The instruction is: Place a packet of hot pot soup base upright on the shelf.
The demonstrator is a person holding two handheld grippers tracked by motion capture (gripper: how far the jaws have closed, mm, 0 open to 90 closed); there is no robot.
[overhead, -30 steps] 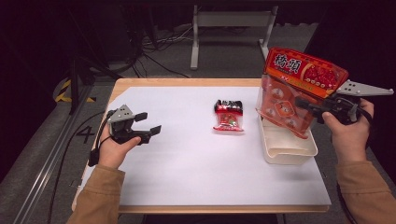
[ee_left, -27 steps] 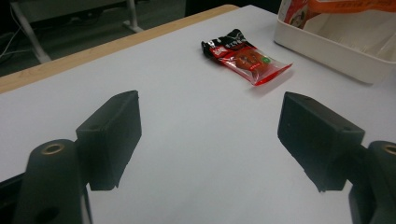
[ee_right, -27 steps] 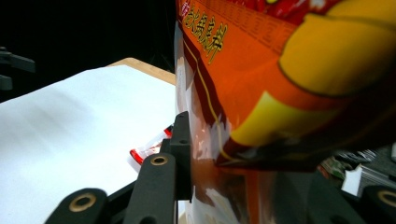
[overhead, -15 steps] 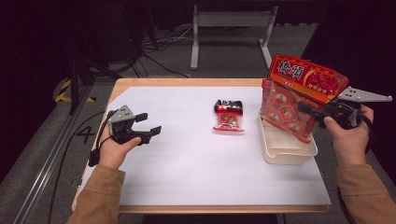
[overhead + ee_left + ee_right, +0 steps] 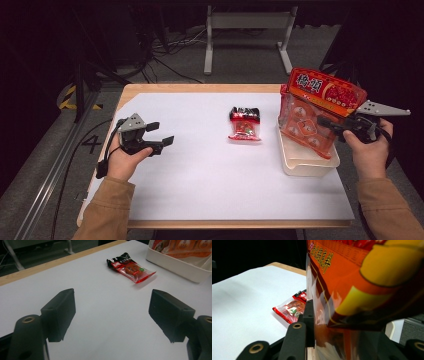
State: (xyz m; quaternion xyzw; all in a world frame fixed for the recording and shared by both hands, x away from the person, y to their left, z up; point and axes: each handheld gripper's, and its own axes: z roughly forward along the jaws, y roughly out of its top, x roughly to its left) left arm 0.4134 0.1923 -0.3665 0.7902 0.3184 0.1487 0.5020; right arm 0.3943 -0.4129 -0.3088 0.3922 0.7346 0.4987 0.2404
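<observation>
A large orange-red snack bag (image 5: 316,107) stands tilted in the white bin (image 5: 300,167) at the table's right, its lower end inside the bin. My right gripper (image 5: 326,123) is shut on the snack bag's right side; in the right gripper view the bag (image 5: 367,290) is pinched between the black jaws. A small red and black packet (image 5: 244,123) lies flat on the white sheet mid-table, also the packet (image 5: 130,267) ahead in the left gripper view. My left gripper (image 5: 161,134) hovers at the table's left, open, nothing between its fingers (image 5: 60,312).
White paper (image 5: 200,175) covers most of the wooden table (image 5: 200,88). The bin's wall (image 5: 175,265) stands beyond the packet. Cables and a metal stand (image 5: 247,30) lie on the floor behind the table.
My right gripper has carried the snack bag slightly down and to the right over the bin. The left gripper and the small packet have stayed put.
</observation>
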